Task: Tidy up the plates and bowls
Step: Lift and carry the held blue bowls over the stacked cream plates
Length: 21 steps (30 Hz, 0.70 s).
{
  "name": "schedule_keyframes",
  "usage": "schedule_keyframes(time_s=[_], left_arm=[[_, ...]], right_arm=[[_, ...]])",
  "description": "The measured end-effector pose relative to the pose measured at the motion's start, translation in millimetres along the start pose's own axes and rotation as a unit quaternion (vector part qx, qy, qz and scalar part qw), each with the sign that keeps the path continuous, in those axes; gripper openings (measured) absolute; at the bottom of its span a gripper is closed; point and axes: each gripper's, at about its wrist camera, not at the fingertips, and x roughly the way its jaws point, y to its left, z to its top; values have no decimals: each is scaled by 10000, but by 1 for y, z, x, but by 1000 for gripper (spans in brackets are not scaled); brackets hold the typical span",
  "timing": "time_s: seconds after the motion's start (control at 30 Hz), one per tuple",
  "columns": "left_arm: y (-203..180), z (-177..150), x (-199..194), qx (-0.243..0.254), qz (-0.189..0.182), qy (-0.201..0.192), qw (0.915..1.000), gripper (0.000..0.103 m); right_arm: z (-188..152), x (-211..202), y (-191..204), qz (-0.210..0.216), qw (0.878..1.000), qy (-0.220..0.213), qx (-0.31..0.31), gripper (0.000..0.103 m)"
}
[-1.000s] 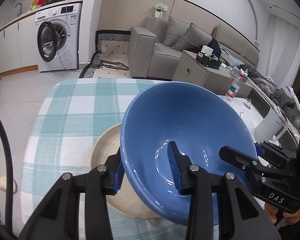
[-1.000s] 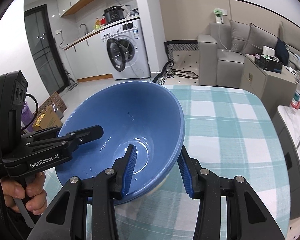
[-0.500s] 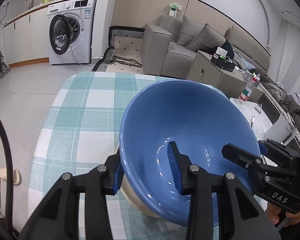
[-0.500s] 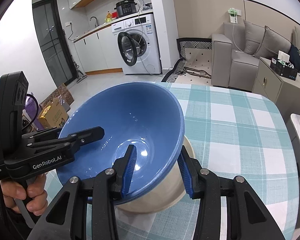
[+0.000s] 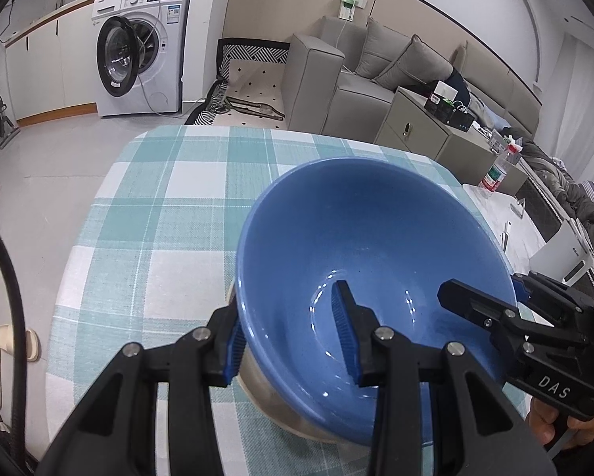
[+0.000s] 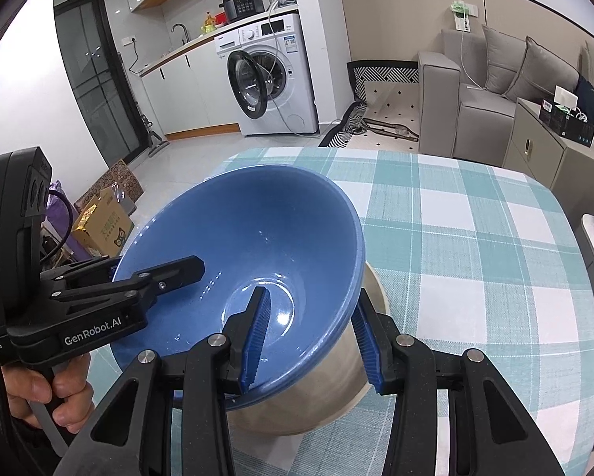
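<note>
Holding blue bowl (image 5: pixel 376 246) by opposite rims, left gripper (image 5: pixel 293 341) and right gripper (image 6: pixel 309 341) both clamped.
Bowl sits over beige bowl (image 6: pixel 336 388), possibly touching; checked tablecloth (image 6: pixel 475 246) beneath.

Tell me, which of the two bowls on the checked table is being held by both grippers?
The large glossy blue bowl: both grippers clamp its rim on opposite sides. The beige bowl beneath it is gripped by neither.
</note>
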Motion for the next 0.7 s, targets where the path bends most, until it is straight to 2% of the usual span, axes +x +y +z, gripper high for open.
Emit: schedule_keyframes(time_s=[0.7], left_arm=[[-5,4,12,229,131,-53,9996,39]], right_arm=[[2,20,-8,-66,9999,86,84,43]])
